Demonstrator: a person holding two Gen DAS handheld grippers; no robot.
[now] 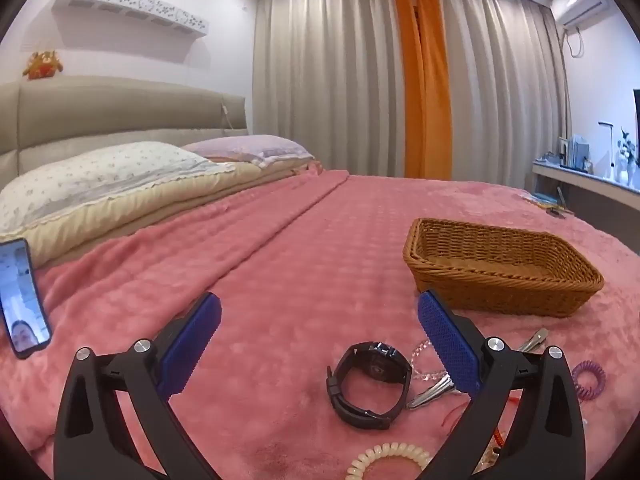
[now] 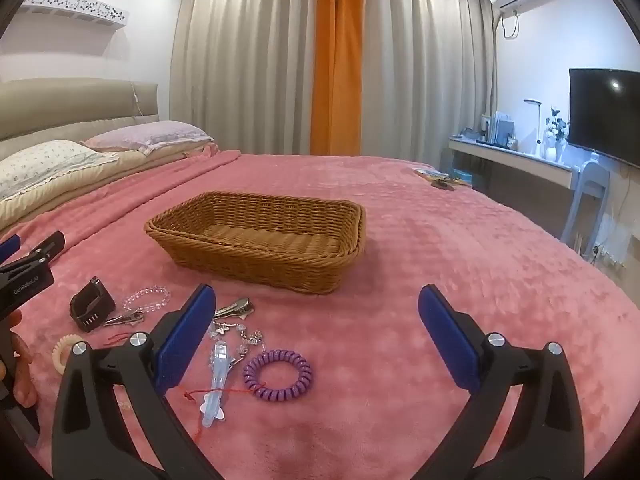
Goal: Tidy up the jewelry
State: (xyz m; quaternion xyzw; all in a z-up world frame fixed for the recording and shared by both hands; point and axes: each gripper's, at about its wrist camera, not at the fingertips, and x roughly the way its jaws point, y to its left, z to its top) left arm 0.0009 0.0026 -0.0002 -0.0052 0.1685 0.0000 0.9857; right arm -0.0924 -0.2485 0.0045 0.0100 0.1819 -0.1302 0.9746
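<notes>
On the pink bed (image 2: pixel 400 240), your left claw (image 1: pixel 320 336) and right claw (image 2: pixel 316 316) both gape wide, grasping nothing. Jewelry lies before the empty wicker basket (image 2: pixel 256 256).

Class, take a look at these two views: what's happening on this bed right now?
A person holds a gripper in each hand over a pink bedspread to sort jewelry. Both the left gripper and right gripper are open and empty. The wicker basket holds nothing visible yet. The watch, bead bracelet, metal clips, purple coil tie, cream coil tie and a clear clip all lie loose in front of it. Nothing has been picked up.
</notes>
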